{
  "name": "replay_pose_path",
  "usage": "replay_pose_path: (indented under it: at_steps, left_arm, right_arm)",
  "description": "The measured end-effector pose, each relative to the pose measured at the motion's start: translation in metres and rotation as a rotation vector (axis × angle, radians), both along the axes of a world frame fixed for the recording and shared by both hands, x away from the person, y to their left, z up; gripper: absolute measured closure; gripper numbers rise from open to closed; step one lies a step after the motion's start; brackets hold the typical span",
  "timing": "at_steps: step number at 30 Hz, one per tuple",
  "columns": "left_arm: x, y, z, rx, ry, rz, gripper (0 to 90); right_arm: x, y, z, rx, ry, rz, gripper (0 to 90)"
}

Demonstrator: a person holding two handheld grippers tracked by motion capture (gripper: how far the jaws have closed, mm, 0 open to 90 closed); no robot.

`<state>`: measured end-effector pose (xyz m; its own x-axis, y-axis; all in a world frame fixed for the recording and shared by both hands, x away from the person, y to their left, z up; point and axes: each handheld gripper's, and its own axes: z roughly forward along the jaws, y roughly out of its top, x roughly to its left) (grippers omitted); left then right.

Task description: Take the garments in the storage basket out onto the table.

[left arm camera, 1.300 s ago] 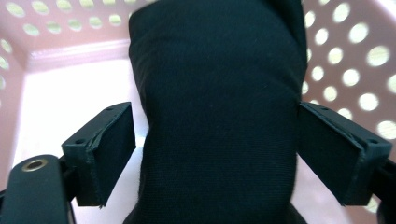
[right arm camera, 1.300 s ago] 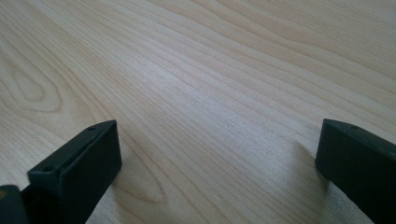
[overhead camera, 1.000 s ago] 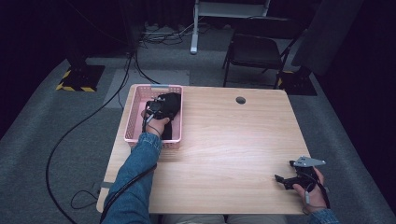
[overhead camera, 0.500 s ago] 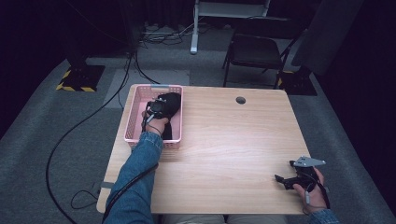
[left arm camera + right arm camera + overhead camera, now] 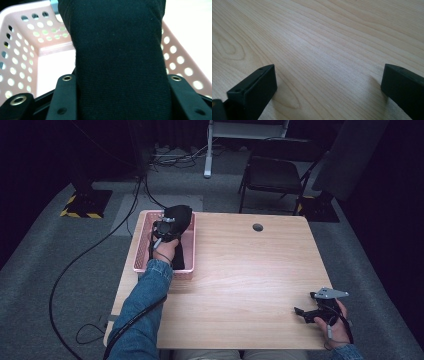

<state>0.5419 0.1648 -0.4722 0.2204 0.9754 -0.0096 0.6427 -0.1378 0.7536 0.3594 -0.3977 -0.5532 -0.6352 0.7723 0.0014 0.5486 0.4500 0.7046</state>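
Over the pink perforated basket (image 5: 141, 246) at the far left corner of the wooden table (image 5: 250, 280), the left hand-held gripper (image 5: 165, 227) was clamped on a black cloth (image 5: 181, 215). Seen from above, the cloth bulged up at the basket's far end, partly over its right wall, and a strip of it ran down inside the basket toward the near wall. The left hand (image 5: 165, 249) gripped the tool from behind, its denim sleeve (image 5: 142, 310) reaching in from the table's near edge.

Through the left gripper view, the black cloth (image 5: 120, 57) stood as a thick, fine-knit fold pinched between the two black jaws, and the basket's pink holed walls (image 5: 22, 55) and pale floor lay beyond it.

Near the table's near right corner, well apart from the basket, the right hand-held gripper (image 5: 303, 312) rested low over the bare wood in the right hand (image 5: 336, 326), a grey three-cornered plate (image 5: 331, 293) on top. Its jaws stood wide apart with nothing between them but wood grain (image 5: 329, 62).

Beyond the table stood a dark chair (image 5: 272, 175) on the grey carpet, and a black cable (image 5: 80, 265) trailed across the floor at left.
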Motion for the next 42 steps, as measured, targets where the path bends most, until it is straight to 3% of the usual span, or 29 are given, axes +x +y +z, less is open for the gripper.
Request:
replay_pose_path:
  at_steps: [3, 7, 16, 26, 42]
  left_arm:
    - [-0.002, -0.001, 0.004, -0.009, -0.018, 0.0, 51.0]
    - [-0.005, -0.003, 0.011, -0.016, -0.08, 0.004, 50.9]
    - [-0.008, -0.011, 0.025, -0.026, -0.121, -0.01, 50.6]
    - [-0.012, -0.021, 0.04, -0.068, -0.174, -0.039, 50.4]
    - [-0.018, -0.031, 0.047, -0.096, -0.232, -0.06, 50.0]
  right_arm:
    - [0.0, 0.0, 0.0, 0.0, 0.0, 0.0, 0.2]
    - [0.0, 0.0, 0.0, 0.0, -0.001, 0.001, 0.2]
    - [0.0, 0.0, 0.0, 0.0, 0.0, 0.001, 0.2]
    - [0.0, 0.0, 0.0, 0.0, 0.0, 0.001, 0.2]
    - [0.0, 0.0, 0.0, -0.001, -0.001, 0.001, 0.2]
